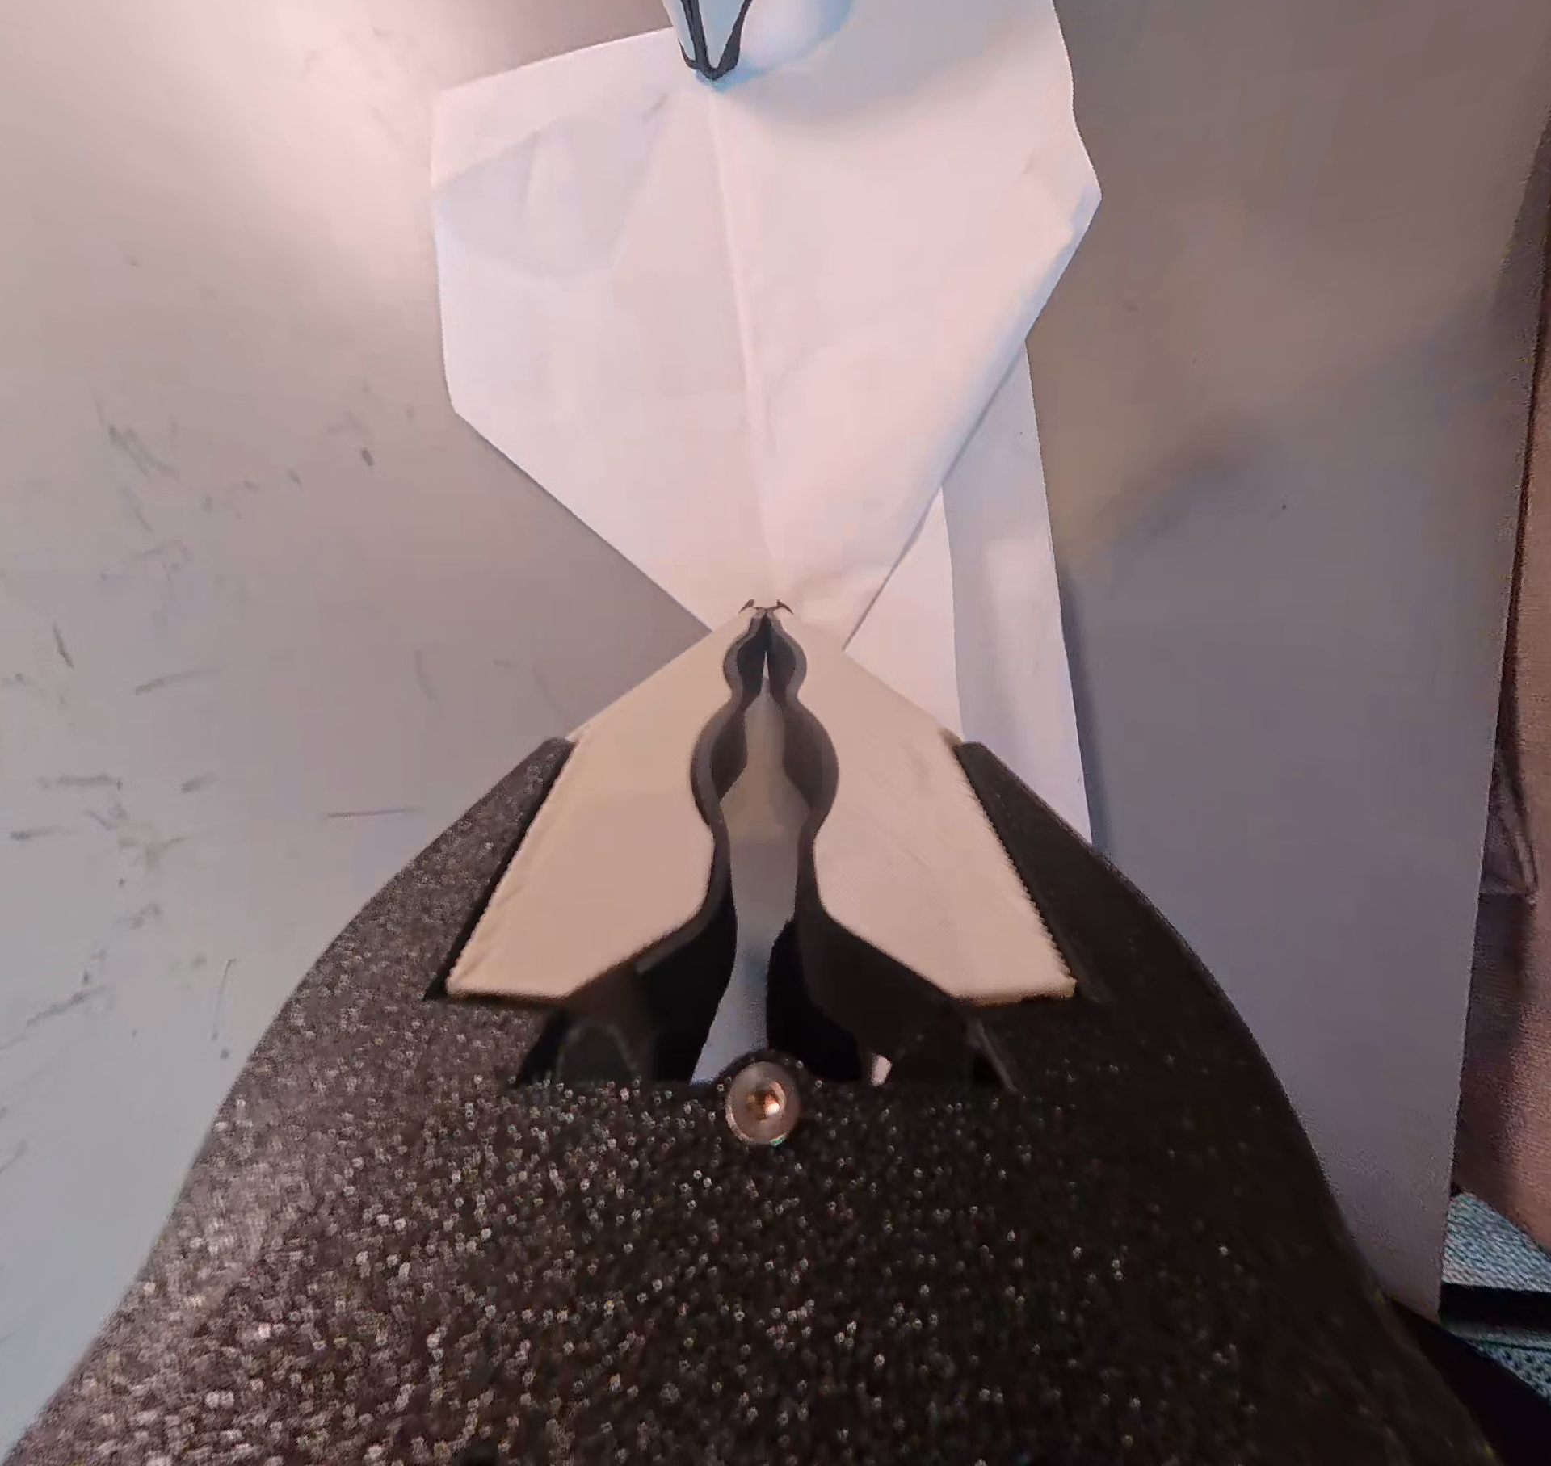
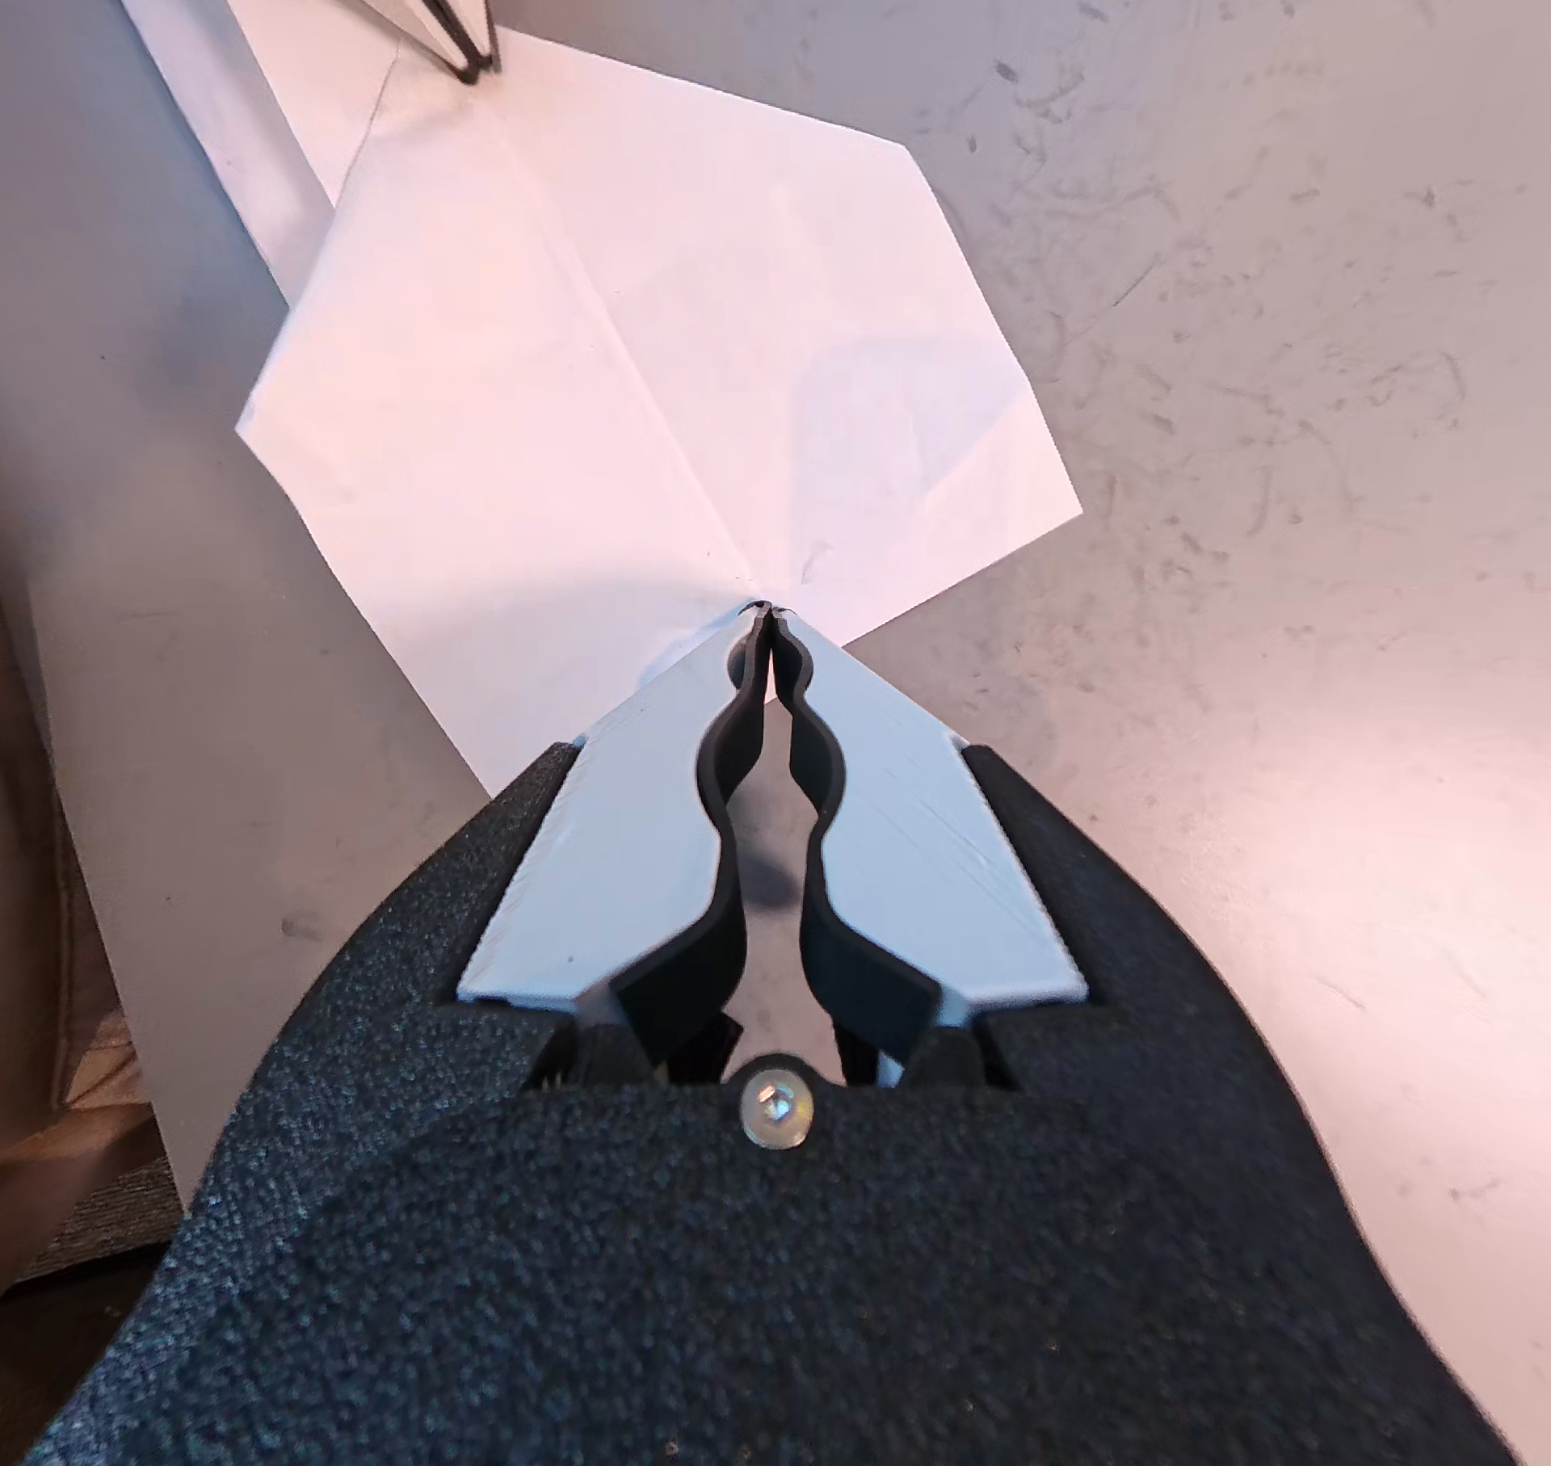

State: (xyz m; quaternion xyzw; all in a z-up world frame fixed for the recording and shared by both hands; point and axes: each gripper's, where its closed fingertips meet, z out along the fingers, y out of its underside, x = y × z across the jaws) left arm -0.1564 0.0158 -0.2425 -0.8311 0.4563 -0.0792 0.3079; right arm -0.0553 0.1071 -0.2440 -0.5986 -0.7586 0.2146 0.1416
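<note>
A white sheet of paper (image 1: 671, 335) lies partly folded over the grey table, with a crease running between my two grippers. My left gripper (image 1: 765, 612) is shut, and its tips pinch the near end of the crease. My right gripper (image 1: 713, 62) shows at the top of the left wrist view, shut on the far end. In the right wrist view the paper (image 2: 587, 377) spreads ahead, my right gripper (image 2: 765, 612) is shut on its near point, and the left gripper (image 2: 474, 66) pinches the far end. A longer flap of the sheet extends out to one side.
The scuffed grey table top (image 1: 210, 586) shows around the paper and also in the right wrist view (image 2: 1259, 503). The table edge (image 1: 1502, 754) runs down the right side, with brown surfaces and a blue patterned cloth (image 1: 1502, 1258) beyond it. My hands' fingertips stand some 15 cm from each other.
</note>
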